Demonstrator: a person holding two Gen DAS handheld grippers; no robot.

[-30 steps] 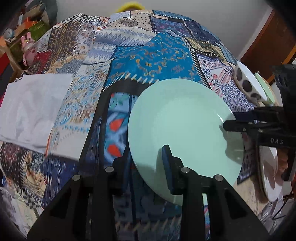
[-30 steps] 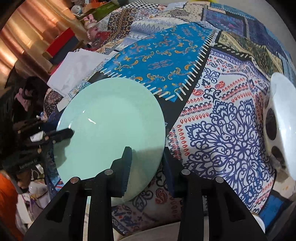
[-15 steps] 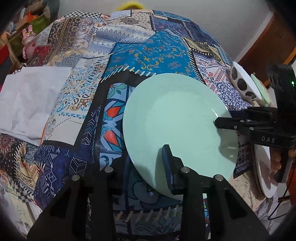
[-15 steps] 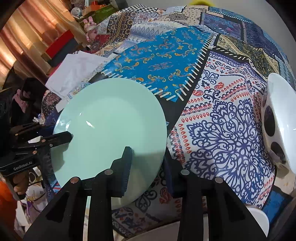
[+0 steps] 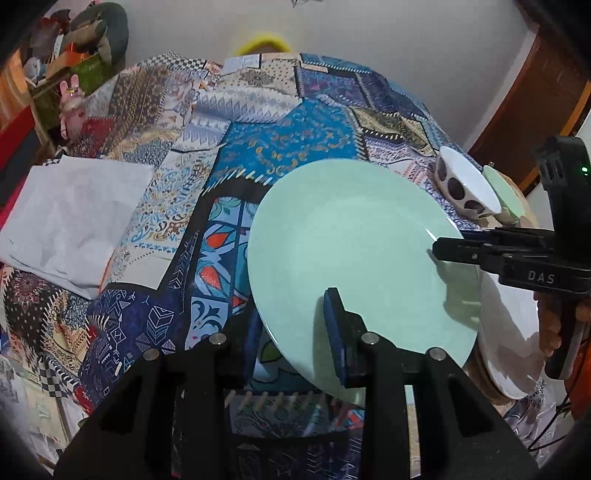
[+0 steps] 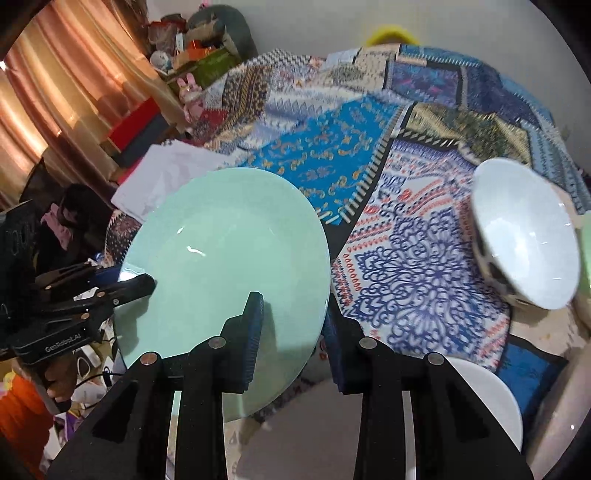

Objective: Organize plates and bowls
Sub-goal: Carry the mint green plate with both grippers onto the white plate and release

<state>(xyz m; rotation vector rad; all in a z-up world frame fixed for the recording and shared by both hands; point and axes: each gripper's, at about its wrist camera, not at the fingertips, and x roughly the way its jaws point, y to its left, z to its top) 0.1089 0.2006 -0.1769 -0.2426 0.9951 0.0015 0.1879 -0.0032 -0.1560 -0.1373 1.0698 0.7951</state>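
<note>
wall [image 5: 388, 33]: plain white | curtain [image 6: 55, 92]: orange-pink, lit, left | door [image 5: 535, 92]: brown wood, right | quilt [image 5: 258, 122]: patchwork | shelf [image 6: 199, 55]: cluttered, toys

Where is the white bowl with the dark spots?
The white bowl with dark spots sits on the patchwork cloth at the right of both views, beyond the round mint-green plate, beside a pale green dish.
</note>
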